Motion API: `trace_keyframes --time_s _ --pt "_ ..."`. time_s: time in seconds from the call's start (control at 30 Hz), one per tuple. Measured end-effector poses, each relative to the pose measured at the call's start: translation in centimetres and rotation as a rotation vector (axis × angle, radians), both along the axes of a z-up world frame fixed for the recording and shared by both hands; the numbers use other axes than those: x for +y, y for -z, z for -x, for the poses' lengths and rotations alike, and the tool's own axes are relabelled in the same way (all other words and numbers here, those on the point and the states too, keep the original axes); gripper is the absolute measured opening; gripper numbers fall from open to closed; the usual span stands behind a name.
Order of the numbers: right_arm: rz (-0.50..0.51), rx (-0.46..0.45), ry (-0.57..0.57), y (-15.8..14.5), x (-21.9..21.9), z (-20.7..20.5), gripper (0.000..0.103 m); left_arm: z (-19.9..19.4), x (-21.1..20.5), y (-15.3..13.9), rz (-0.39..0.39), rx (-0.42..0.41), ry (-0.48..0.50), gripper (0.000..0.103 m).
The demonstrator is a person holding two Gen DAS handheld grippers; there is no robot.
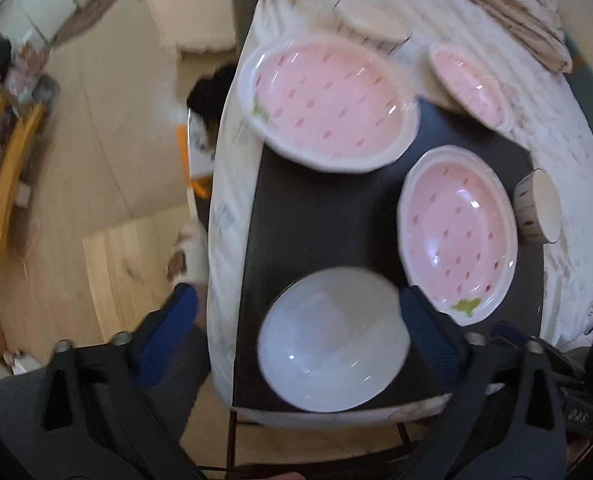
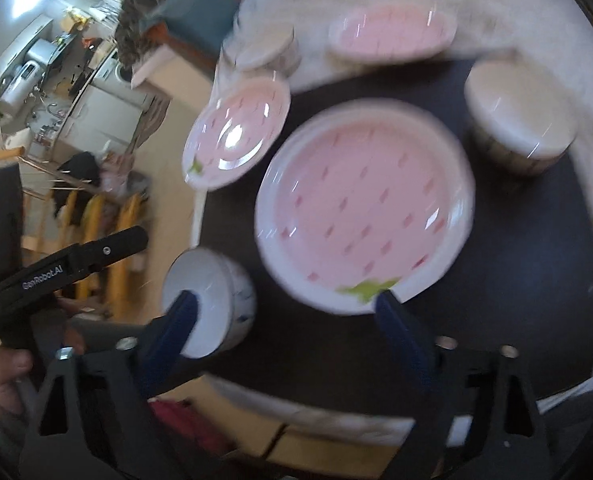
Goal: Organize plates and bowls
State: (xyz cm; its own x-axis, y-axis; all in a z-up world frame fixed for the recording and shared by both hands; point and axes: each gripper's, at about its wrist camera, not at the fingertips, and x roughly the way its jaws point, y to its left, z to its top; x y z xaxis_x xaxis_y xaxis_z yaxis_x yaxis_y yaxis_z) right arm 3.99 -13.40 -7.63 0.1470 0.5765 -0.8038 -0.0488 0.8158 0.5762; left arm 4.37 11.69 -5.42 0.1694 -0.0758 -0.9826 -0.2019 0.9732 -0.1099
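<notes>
Three pink strawberry-pattern plates and several white bowls sit on a black mat over a white tablecloth. In the left wrist view my left gripper [image 1: 296, 312] is open above a white bowl [image 1: 332, 340] at the mat's near edge; a pink plate [image 1: 458, 236] lies to its right, a larger one [image 1: 328, 104] farther back, a small one [image 1: 472, 86] behind. In the right wrist view my right gripper [image 2: 286, 308] is open, hovering at the near rim of the middle pink plate [image 2: 364, 212]. The white bowl [image 2: 212, 300] is by its left finger.
A patterned bowl [image 2: 520, 120] stands right of the middle plate, another bowl [image 2: 264, 48] at the back. The black mat [image 1: 316, 220] ends near the table's front edge. The floor and wooden furniture lie to the left of the table. The left handheld gripper body [image 2: 56, 272] shows at left.
</notes>
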Motion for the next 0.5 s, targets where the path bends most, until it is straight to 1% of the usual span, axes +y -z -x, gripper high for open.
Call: trace_keyframes --time_s 0.03,0.07,0.1,0.2,0.23,0.27,0.3,0.33,0.4,0.43,0.5 --pt "-0.029 0.031 -0.004 0.6 0.3 -0.3 0.072 0.2 0.5 0.7 0.013 0.030 -0.012 0.084" --pt "-0.056 0.060 -0.013 1.2 0.9 -0.4 0.064 0.4 0.8 1.1 0.024 0.049 -0.022 0.080" --pt "-0.063 0.077 -0.021 1.6 1.5 -0.6 0.060 0.7 1.1 1.7 0.043 0.063 -0.029 0.078" --pt "-0.088 0.100 -0.051 2.4 3.3 -0.6 0.052 1.2 1.1 2.6 0.075 0.089 -0.025 0.071" --pt "-0.083 0.109 -0.064 2.7 4.1 -0.6 0.051 1.2 0.9 2.9 0.079 0.098 -0.019 0.070" --pt "-0.077 0.114 -0.072 3.0 4.5 -0.7 0.047 1.2 0.7 3.2 0.082 0.109 -0.015 0.065" --pt "-0.075 0.122 -0.081 3.2 5.2 -0.7 0.044 1.3 0.5 3.6 0.088 0.122 -0.011 0.058" --pt "-0.074 0.126 -0.085 3.6 5.6 -0.8 0.043 1.3 0.3 3.9 0.092 0.135 -0.011 0.055" --pt "-0.060 0.126 -0.094 3.9 6.3 -0.7 0.038 1.2 0.1 4.8 0.096 0.164 -0.008 0.042" --pt "-0.049 0.124 -0.098 3.9 6.7 -0.8 0.037 1.2 -0.1 5.1 0.084 0.174 0.001 0.040" --pt "-0.029 0.125 -0.099 4.2 7.3 -1.0 0.034 1.0 -0.4 5.2 0.067 0.167 0.013 0.038"
